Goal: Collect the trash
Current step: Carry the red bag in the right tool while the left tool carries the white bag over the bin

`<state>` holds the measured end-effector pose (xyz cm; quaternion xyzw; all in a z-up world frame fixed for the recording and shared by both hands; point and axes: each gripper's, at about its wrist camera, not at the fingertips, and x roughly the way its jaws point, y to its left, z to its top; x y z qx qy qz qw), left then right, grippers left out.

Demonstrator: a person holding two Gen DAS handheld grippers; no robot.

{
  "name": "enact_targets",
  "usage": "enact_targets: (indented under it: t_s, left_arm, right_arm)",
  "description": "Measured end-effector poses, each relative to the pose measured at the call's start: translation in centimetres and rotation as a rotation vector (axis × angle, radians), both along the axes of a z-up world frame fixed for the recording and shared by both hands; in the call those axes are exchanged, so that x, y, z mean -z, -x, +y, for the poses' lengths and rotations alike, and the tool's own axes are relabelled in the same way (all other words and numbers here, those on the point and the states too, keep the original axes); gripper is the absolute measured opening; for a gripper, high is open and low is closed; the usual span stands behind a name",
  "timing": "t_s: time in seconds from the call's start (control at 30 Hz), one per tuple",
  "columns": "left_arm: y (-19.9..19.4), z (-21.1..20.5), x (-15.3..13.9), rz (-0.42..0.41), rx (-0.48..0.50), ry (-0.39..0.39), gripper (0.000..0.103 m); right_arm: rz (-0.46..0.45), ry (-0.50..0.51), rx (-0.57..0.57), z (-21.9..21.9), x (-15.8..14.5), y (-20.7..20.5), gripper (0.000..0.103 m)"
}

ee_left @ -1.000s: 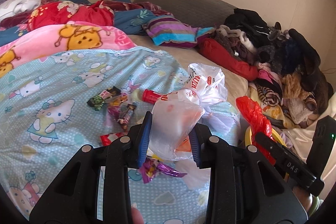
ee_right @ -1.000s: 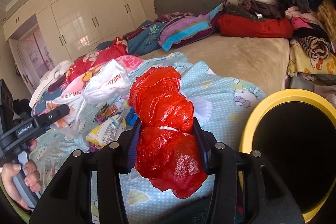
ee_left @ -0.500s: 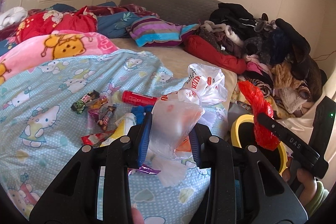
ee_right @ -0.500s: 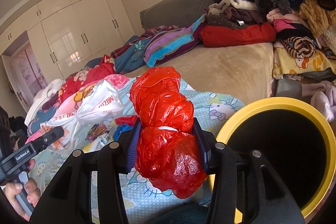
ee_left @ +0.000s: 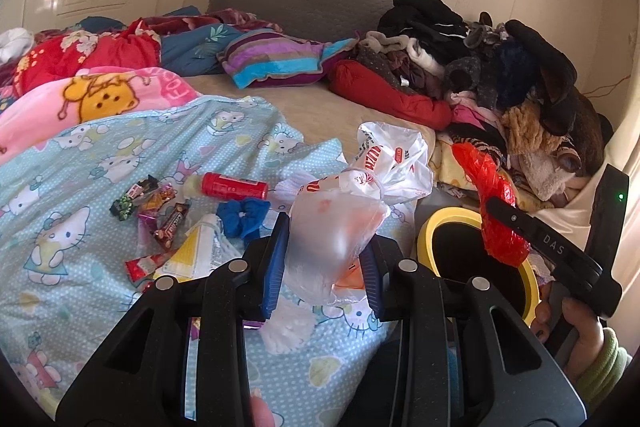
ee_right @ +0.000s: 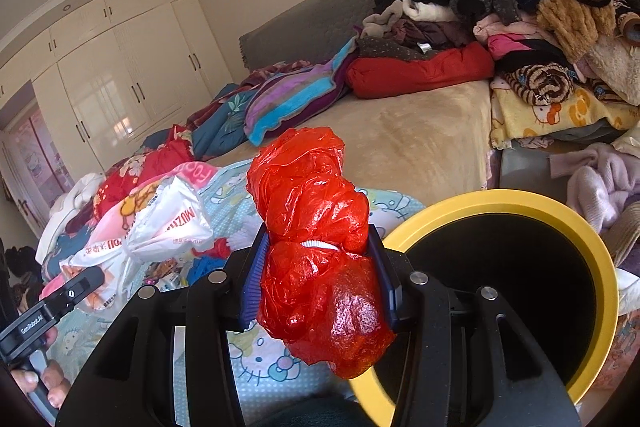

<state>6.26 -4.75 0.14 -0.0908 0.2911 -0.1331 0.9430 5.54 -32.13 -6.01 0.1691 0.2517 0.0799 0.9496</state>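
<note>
My left gripper is shut on a knotted white plastic bag with red print, held above the bed. My right gripper is shut on a crumpled red plastic bag; in the left wrist view that red bag hangs over the yellow-rimmed black bin. In the right wrist view the bin sits just right of the red bag, and the white bag shows at left. Loose trash lies on the blue cartoon blanket: a red tube, several candy wrappers, a yellow-white packet.
A blue scrunchie lies among the wrappers. A pile of clothes rises at the bed's right side behind the bin. Folded blankets and a striped pillow line the far side, with a white wardrobe beyond.
Both grippers have swung right with their bags. The bin has come further into both views, and the red bag now hangs over its rim.
</note>
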Motion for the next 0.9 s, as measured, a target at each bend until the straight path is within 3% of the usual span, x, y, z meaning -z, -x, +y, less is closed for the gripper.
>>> enact_targets:
  t_s: [0.9]
  left_arm:
    - [-1.7,-9.3,2.8,0.059,0.153,-0.119,0.026]
  right_arm:
    - [0.078,-0.014,0.195,-7.4,2.2,-0.6,0.045]
